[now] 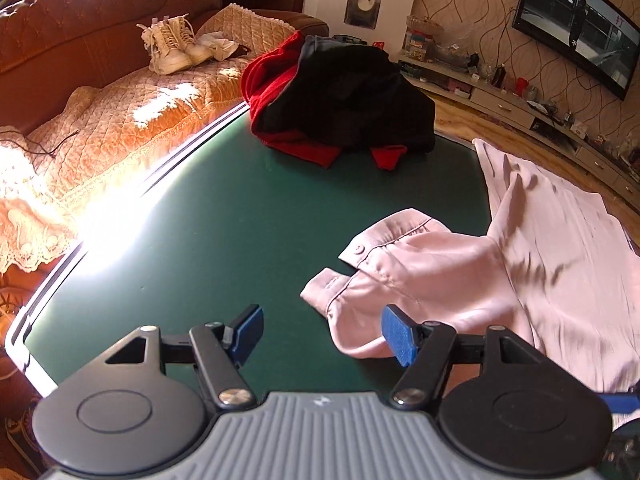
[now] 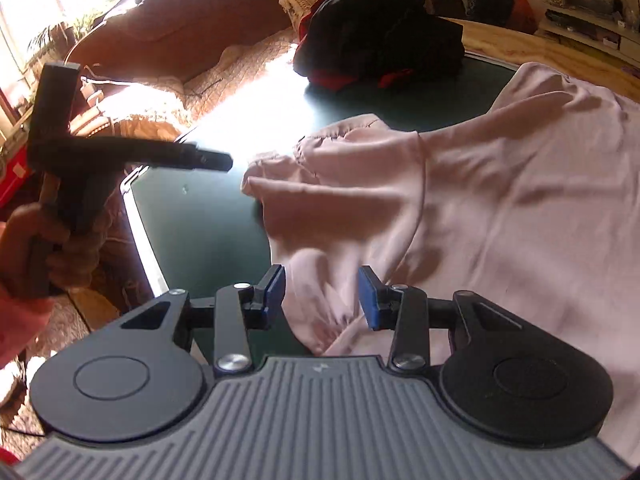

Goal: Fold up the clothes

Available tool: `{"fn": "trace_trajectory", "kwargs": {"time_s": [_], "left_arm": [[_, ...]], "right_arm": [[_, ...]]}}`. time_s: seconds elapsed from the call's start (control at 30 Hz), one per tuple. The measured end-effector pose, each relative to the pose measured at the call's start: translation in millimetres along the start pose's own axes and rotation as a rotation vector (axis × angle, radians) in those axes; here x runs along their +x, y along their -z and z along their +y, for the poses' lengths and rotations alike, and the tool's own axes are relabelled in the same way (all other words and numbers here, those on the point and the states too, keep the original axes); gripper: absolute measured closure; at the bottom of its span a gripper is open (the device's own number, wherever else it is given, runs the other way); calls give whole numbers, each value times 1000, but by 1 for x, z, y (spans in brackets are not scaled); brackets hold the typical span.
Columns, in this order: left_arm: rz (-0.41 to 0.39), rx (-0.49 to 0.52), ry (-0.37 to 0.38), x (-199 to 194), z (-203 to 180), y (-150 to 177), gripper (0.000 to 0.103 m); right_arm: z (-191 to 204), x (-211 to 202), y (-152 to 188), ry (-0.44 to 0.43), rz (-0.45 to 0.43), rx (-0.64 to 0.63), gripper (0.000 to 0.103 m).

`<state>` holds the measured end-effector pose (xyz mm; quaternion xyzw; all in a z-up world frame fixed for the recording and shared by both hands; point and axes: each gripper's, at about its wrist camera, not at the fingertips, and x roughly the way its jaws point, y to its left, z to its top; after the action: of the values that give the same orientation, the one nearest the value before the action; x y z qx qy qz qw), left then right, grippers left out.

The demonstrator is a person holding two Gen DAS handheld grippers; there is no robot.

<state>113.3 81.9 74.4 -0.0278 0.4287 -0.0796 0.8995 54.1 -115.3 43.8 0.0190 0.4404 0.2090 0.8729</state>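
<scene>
- Left claw point(image 1: 322, 334): the blue pads stand wide apart with nothing between them. Bare green tabletop point(image 1: 224, 216) shows in the gap. The right pad lies just beside the edge of a pink sleeve.
- Right claw point(image 2: 322, 294): the jaws stand parted. A fold of pink cloth lies in the gap, but the pads do not press on it.
- Left hand point(image 2: 34, 252): in the right wrist view it grips the handle of the left tool at the left edge of the picture, beside the tabletop rim.
- Pink shirt point(image 1: 560, 240): it lies spread over the right part of the tabletop. One sleeve extends leftward onto the green surface, and its buttoned cuff point(image 1: 360, 256) lies flat near the left claw.
- Pile of clothes point(image 1: 344, 104): a black garment lies over a red one at the far end of the tabletop, well apart from the pink shirt.
- Sofa point(image 1: 100, 40): it stands beyond the left rim of the tabletop under a quilted cover. A pair of white shoes point(image 1: 176, 44) rests on the seat.
- Television point(image 1: 580, 28): it hangs on the far right wall above a low cabinet.
</scene>
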Motion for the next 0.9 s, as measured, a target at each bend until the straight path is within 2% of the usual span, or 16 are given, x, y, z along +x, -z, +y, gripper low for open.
{"fn": "trace_trajectory", "kwargs": {"time_s": [0.13,0.23,0.43,0.47,0.5,0.53,0.57,0.67,0.77,0.9], "left_arm": [[15,81,60,25,-24,-12,32],[65,110,119,45,-38,-15,32],[98,190,144,61,-59,-7,32],[105,196,132,63,-60,-5,32],[110,200,116,66,-60,-3,32],[113,200,103,67,-58,-1,32],[111,196,92,67,-56,0,32],[108,212,55,62,-52,5,32],[103,260,-16,54,-50,13,33],[108,242,-59,43,-33,18,33]], "right_arm": [[31,13,10,63,-5,-99,57],[44,35,3,110,27,-163,57],[23,38,8,99,71,-113,57],[18,36,12,81,75,-101,57],[14,34,16,65,74,-92,62],[10,32,20,54,69,-81,71],[7,31,23,47,67,-69,95],[5,25,32,52,35,-55,99],[15,17,36,40,9,-77,99],[41,11,41,6,31,-151,99]]}}
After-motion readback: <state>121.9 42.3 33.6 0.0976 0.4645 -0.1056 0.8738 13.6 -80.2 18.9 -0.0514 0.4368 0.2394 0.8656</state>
